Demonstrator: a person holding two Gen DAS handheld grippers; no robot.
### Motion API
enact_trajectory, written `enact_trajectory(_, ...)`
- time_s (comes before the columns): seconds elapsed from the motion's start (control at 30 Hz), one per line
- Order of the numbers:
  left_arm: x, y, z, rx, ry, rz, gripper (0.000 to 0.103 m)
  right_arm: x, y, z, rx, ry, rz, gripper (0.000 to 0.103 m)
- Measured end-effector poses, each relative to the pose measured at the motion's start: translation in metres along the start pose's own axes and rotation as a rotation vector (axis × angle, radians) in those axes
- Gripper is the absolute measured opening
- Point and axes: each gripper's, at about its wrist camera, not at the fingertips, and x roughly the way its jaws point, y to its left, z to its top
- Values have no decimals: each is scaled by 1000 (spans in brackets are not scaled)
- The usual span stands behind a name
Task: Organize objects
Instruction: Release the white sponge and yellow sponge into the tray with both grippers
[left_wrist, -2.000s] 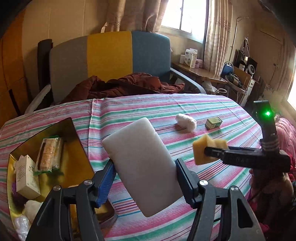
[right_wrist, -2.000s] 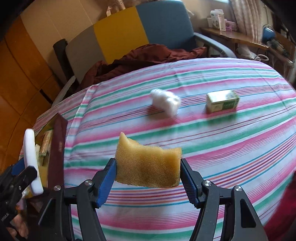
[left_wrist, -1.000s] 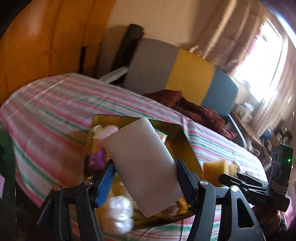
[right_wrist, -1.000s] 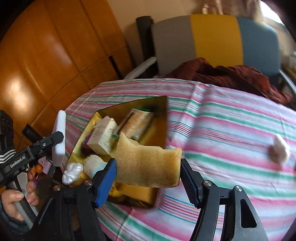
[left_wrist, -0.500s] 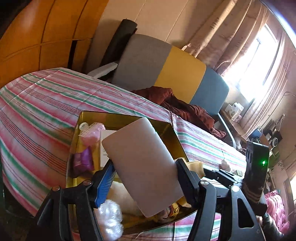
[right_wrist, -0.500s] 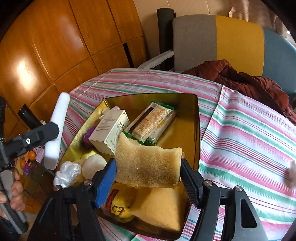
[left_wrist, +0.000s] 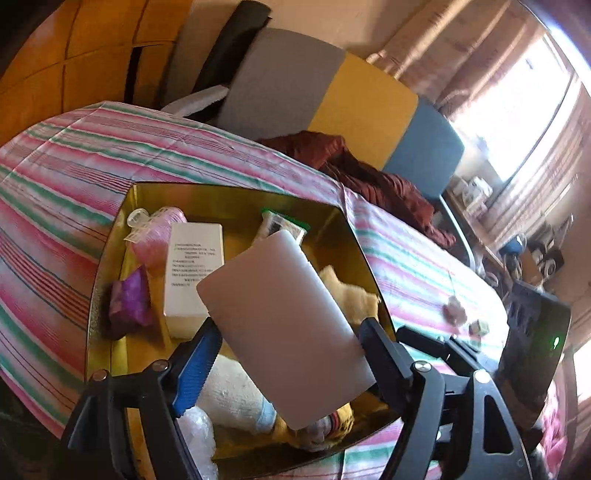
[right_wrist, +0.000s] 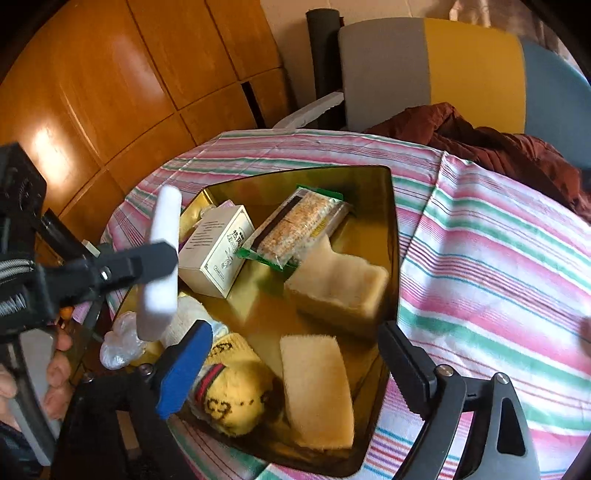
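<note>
Right gripper (right_wrist: 293, 330): jaws just opened wide, nothing between; sponge (right_wrist: 336, 284) in tray (right_wrist: 393, 221). Left view alone shows distant small box (left_wrist: 480, 326).

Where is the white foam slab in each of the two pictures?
Left wrist view: the white slab fills the centre, tilted, between the left gripper fingers, above the gold tray.
Right wrist view: the slab shows edge-on at the left, over the tray's left side.
Shared landmark: the white box lying in the tray.
</note>
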Motion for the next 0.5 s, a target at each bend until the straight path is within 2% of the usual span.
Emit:
enact_trajectory(0.2,2,-7,-4,41,8,-10,84,-10,-6,-11,49,-7,-2,93)
enact_trajectory(0.33,-6,-17,0,84,-43,-20,88,-19,-10,-18,75,-19,-7,94)
enact_trajectory(0.4,-13,-13,6,55,-58,-26,88,-23,-12,-20,85,-27,-12,94)
enact_trajectory(0.5,-33,-3,12,28,-125,18,88,-29,-13,-24,92,-35,-17,94)
